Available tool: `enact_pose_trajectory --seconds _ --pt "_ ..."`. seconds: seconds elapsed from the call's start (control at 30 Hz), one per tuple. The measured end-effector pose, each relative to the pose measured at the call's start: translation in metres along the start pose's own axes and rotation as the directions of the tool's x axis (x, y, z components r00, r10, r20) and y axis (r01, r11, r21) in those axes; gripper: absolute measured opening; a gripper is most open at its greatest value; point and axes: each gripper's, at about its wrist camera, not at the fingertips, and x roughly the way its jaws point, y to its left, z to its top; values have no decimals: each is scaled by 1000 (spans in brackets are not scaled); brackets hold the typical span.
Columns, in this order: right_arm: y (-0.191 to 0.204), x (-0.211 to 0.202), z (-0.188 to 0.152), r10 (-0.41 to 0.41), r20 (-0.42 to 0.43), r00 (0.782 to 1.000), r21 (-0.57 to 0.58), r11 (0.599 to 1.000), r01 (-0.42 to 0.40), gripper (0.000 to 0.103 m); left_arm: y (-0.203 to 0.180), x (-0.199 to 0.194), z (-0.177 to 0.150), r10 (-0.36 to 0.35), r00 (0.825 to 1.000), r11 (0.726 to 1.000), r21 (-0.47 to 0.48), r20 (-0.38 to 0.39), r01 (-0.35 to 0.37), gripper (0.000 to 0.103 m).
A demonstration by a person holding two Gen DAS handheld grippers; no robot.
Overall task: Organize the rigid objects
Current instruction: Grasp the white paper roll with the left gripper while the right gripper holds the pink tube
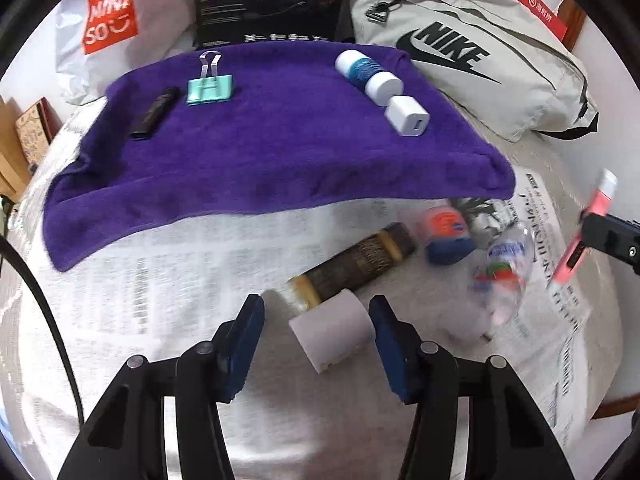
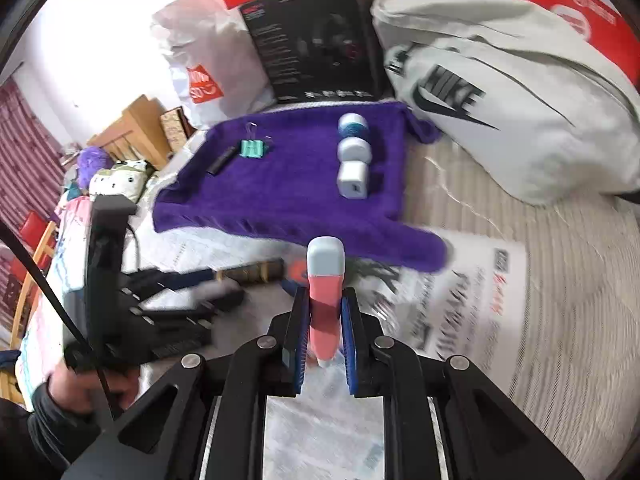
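Right wrist view shows the right gripper (image 2: 324, 320) clenched on a pink stick with a pale blue cap (image 2: 325, 292), the cap pointing forward toward the purple towel (image 2: 280, 200), with nothing under the stick touching it; I judge that this object is being carried to the towel, where four things already lie in two groups: a black stick (image 2: 221, 162) beside a mint binder clip (image 2: 253, 147) on the left, and a white and blue bottle (image 2: 353, 136) touching a white charger cube (image 2: 353, 179) on the right; in the left wrist view the left gripper (image 1: 316, 344) is released, its blue pads (image 1: 244, 344) spread to either side of a white cube (image 1: 330, 334) on the newspaper (image 1: 160, 280), near it but not touching as far as I can see; so the step in hand looks like sorting the loose items onto the towel, one per hand; the next move probably calls for lowering the pink stick onto a bare part of the towel, well apart from the bottle, which can roll, and for closing squarely on the flat sides of the cube; a dark and gold tube (image 1: 352, 264) touches the cube from behind, so a careless grasp may push it; the orange and blue jar (image 1: 446, 236) and the small clear bottle (image 1: 506, 264) are blurred, their labels unreadable; the lower end of the pink stick is hidden between the jaws.
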Motion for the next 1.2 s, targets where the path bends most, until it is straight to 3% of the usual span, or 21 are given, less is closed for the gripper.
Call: enact_pose_trajectory --seconds 0.17,0.23,0.27,0.67,1.2 --pt "-7 -7 -13 5 8 1000 32 999 -5 15 9 -3 -4 0 1000 1000 5 1 -1 52" --pt "-9 -9 -18 2 7 1000 42 999 -3 15 7 -2 -4 -1 1000 1000 9 5 1 47" --pt "-10 -10 -21 -2 6 1000 49 999 2 15 6 -3 -4 -12 1000 1000 18 10 12 36" --pt "-8 -2 -46 2 -36 999 70 998 1 15 30 -33 -13 -75 995 997 9 58 75 36" --pt "13 -8 -15 20 -14 1000 8 1000 -20 15 56 -49 9 -111 988 993 -28 106 115 36"
